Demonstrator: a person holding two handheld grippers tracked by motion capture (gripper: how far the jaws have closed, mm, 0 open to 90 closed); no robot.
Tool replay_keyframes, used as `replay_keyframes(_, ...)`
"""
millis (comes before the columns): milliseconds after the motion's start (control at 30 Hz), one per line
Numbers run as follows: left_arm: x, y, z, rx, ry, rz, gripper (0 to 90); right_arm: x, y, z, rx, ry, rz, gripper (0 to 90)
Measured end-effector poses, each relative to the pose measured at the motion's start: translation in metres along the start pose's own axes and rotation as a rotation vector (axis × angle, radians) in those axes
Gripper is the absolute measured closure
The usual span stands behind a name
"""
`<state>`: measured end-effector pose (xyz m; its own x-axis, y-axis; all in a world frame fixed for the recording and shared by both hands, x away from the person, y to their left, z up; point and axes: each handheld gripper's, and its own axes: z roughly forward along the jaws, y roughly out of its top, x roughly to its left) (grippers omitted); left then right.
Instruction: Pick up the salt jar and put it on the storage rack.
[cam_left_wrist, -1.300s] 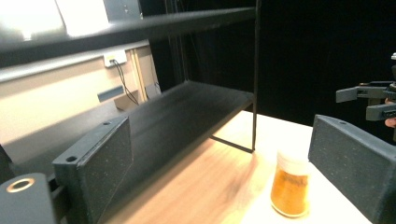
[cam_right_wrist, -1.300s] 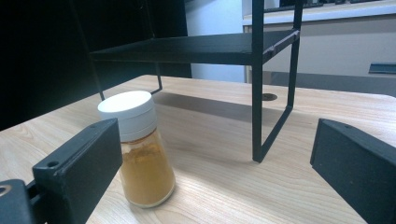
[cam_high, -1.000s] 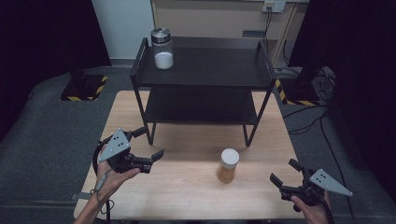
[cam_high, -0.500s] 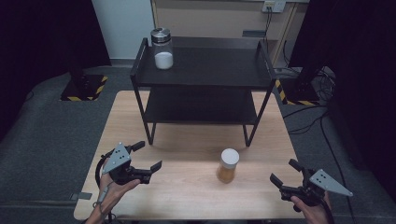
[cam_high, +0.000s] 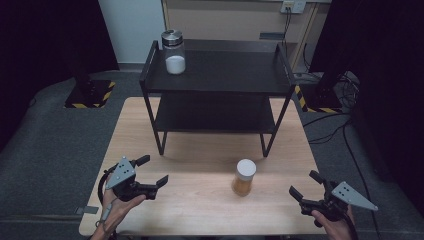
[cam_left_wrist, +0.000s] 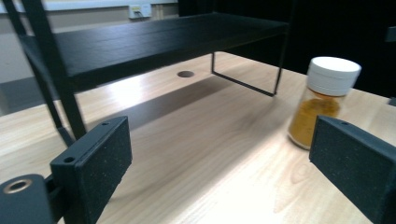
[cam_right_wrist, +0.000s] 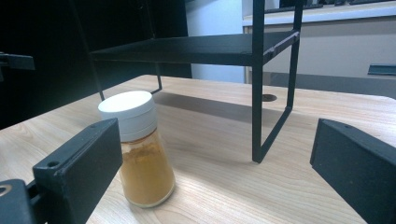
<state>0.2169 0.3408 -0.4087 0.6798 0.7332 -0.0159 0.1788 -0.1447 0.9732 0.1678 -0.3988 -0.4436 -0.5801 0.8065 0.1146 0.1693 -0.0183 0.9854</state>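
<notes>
In the high view, you hold the left gripper over the near-left part of the wooden table, with its jaws spread apart and nothing between them. Your left hand grips its body from below. The right gripper sits at the near-right corner of the table, jaws likewise apart and empty, held by your right hand. A spice jar with a white cap and orange-brown powder stands upright on the table between the two grippers, nearer the right one and apart from both. Behind it stands a black two-tier shelf rack. A glass jar with a metal lid and white contents stands on the rack's top shelf at its left rear corner.

In the left gripper view, the two black jaws rise from the bottom corners, well apart. The spice jar stands upright on the table to the right, just beyond the right-hand jaw and clear of it. The lower shelf of the rack spans the upper part of the view, with a rack leg at the left.

In the right gripper view, the jaws are again wide apart. The spice jar stands just past the left-hand jaw, which overlaps its lower left edge; you cannot tell whether they touch. The rack stands behind it on the table.
</notes>
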Motion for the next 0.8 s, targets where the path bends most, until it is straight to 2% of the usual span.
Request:
replay_keyframes(300,0.012,-0.008,-0.013,-0.037,0.069,-0.033,3.6,0.000,0.000,0.000,0.001,-0.001,0.001,2.6)
replay_keyframes(333,0.014,-0.009,-0.014,-0.047,0.062,-0.043,3.2,0.000,0.000,0.000,0.001,-0.001,0.002,2.6)
replay_keyframes(400,0.015,-0.009,-0.015,-0.056,0.058,-0.028,2.6,0.000,0.000,0.000,0.001,-0.002,0.001,2.6)
replay_keyframes(567,0.022,-0.012,-0.014,-0.101,-0.008,-0.011,2.3,0.000,0.000,-0.001,0.000,-0.006,0.002,2.6)
replay_keyframes(800,0.026,-0.011,-0.012,-0.097,-0.046,0.017,2.3,0.002,-0.001,-0.004,-0.002,-0.024,0.003,2.6)
